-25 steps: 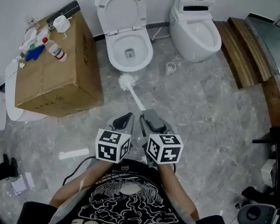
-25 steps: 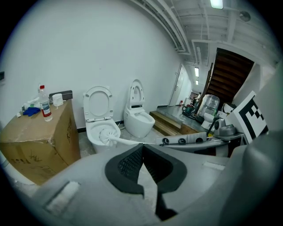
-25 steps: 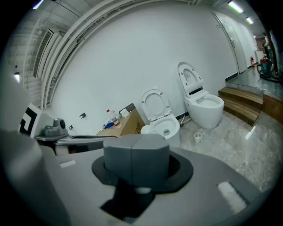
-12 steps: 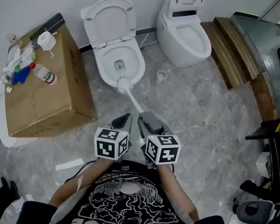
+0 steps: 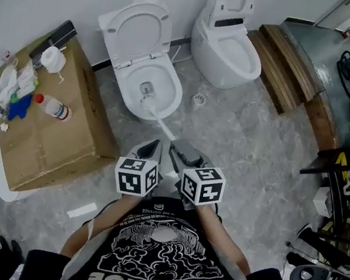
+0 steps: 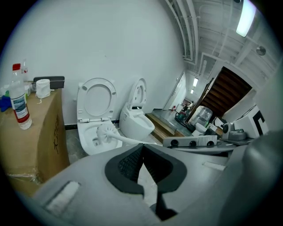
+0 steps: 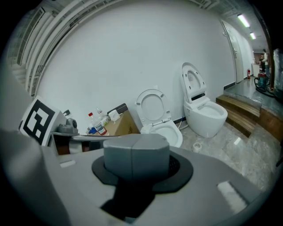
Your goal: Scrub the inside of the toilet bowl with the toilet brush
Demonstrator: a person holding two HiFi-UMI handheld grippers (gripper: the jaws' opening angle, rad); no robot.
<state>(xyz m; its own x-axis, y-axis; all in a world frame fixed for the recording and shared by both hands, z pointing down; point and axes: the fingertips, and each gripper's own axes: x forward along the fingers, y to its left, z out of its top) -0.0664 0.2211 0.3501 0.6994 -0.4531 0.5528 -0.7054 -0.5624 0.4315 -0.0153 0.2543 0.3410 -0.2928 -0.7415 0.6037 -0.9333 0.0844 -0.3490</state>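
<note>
One cardboard box (image 5: 52,131), far left by the wall; on its top a red-capped bottle (image 5: 53,107) standing upright, a white roll (image 5: 53,59) and a blue item (image 5: 18,108). One toilet (image 5: 176,94), just beside the box's right edge, seat and lid (image 5: 136,29) raised against the wall, bowl open. One toilet brush (image 5: 147,106): white bristle head inside the bowl at its near side, handle slanting back over the rim to the person. Left gripper (image 5: 155,145): low at centre, jaws closed tip to tip on nothing, close beside the handle. Right gripper (image 5: 177,147): just right of it, jaws pressed together at the handle's near end, holding the brush. One small white cup (image 5: 199,98) on the marble floor (image 5: 245,147), between the two toilets. One second toilet (image 5: 225,46), lid up, near the first. One wooden step (image 5: 284,61), farther right, with dark equipment beyond.
</note>
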